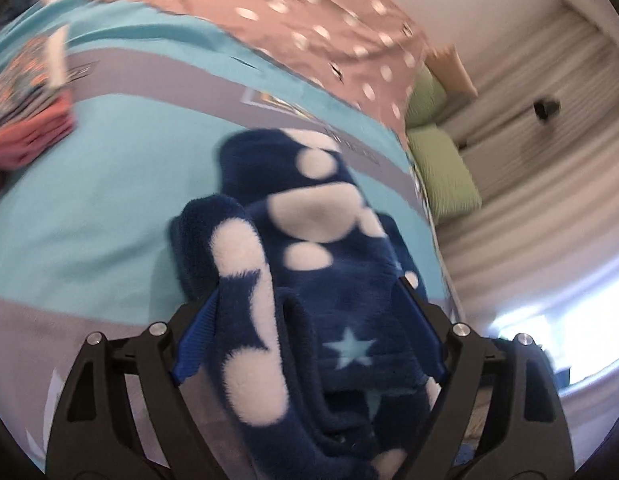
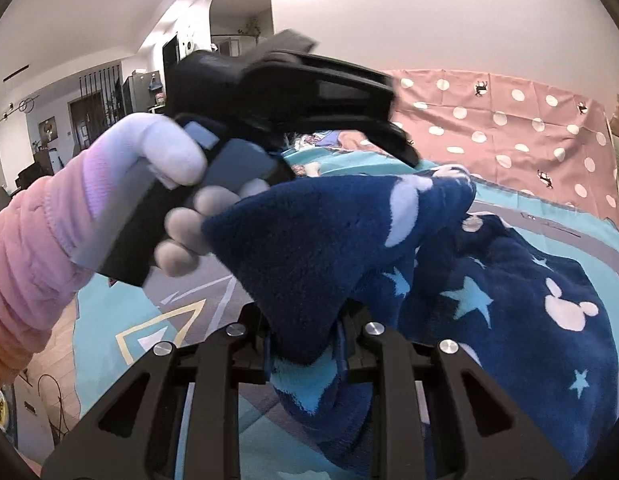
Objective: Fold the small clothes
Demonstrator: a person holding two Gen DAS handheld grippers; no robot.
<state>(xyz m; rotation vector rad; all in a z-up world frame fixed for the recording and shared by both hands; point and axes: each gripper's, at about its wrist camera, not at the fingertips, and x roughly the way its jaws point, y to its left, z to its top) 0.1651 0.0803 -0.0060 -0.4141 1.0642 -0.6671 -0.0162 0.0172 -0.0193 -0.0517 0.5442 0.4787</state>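
While the right gripper pinches the fleece garment, it lies between the left gripper's spread fingers — unclamped.

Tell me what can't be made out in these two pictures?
- Left wrist view: motion blur smears the folded clothes at the left edge, so their prints are unreadable.
- Right wrist view: the blue fleece hides the right gripper fingertips.
- Both views: the fleece's full shape is bunched and cut off.

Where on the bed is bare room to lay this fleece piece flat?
Free: the teal bedspread between the folded stack at left and the navy fleece. Crowded: the far edge under the pink dotted cloth, and beside the green pillows.
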